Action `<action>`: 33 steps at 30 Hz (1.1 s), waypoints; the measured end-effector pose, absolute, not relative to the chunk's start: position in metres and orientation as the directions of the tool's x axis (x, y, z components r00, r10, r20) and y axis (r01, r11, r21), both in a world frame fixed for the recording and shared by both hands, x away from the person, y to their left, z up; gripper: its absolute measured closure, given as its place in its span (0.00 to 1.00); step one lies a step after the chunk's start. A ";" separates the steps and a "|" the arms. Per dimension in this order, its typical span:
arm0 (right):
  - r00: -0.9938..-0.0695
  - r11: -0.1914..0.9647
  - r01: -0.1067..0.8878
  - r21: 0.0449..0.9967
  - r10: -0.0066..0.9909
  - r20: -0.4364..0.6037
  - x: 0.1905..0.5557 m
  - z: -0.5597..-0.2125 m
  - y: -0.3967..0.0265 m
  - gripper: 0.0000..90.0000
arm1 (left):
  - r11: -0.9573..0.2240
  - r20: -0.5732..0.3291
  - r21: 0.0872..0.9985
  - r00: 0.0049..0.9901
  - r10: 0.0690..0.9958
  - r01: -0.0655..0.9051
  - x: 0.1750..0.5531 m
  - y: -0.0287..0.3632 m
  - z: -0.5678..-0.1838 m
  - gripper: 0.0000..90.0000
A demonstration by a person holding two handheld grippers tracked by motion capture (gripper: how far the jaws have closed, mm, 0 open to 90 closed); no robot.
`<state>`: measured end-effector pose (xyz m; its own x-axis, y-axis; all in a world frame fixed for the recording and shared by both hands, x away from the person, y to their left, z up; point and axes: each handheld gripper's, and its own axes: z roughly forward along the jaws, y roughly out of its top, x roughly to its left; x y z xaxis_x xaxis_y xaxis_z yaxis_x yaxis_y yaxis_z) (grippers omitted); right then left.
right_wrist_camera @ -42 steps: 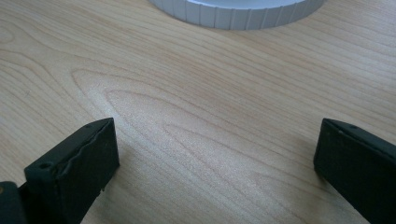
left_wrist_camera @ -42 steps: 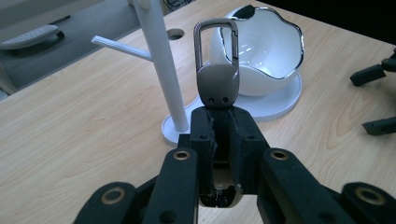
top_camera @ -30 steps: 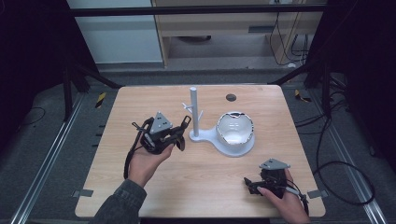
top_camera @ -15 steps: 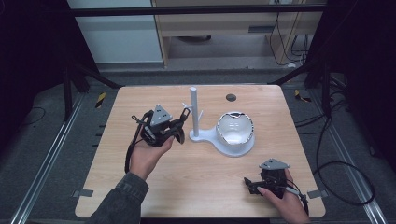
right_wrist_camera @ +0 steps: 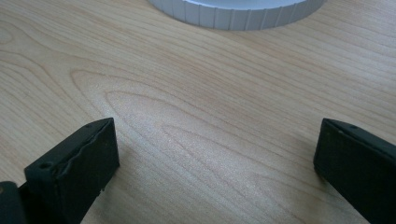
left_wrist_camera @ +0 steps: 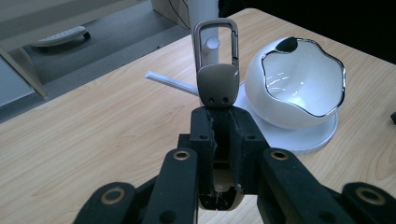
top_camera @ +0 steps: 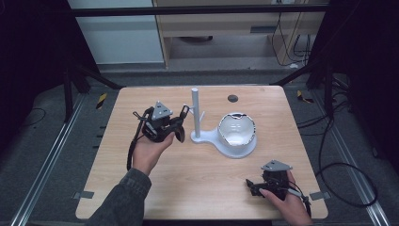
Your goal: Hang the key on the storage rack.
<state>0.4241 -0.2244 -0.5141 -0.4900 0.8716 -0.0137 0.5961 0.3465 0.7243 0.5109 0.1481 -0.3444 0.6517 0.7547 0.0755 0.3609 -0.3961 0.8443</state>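
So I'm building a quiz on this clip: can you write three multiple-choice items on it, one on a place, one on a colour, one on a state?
1. Where does the white bowl sit?
A. on the white stand's base
B. on the floor
C. in a hand

2. What colour is the carabiner clip?
A. red
B. metallic grey-brown
C. blue

3. How does the right gripper stand?
A. shut on the bowl
B. shut on the clip
C. open, holding nothing

Answers: 1 A, the bowl rests on the stand beside its post. 2 B, seen between the left gripper jaws. 3 C, its jaws stand apart over bare table.
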 end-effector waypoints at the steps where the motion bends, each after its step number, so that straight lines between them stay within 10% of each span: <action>1: -0.490 0.346 0.596 0.724 0.872 -0.014 0.424 -0.514 -0.224 0.00 | -0.398 0.076 0.843 0.652 0.754 0.361 0.512 0.148 -0.345 0.89; 33: -0.490 0.345 0.599 0.723 0.872 -0.010 0.423 -0.514 -0.224 0.00 | -0.387 0.053 0.837 0.647 0.761 0.386 0.535 0.126 -0.364 0.89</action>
<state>0.4233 -0.2244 -0.5139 -0.4900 0.8717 -0.0100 0.5988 0.3448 0.7229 0.5350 0.1263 -0.3639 0.6467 0.7608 0.0535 0.3862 -0.3871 0.8373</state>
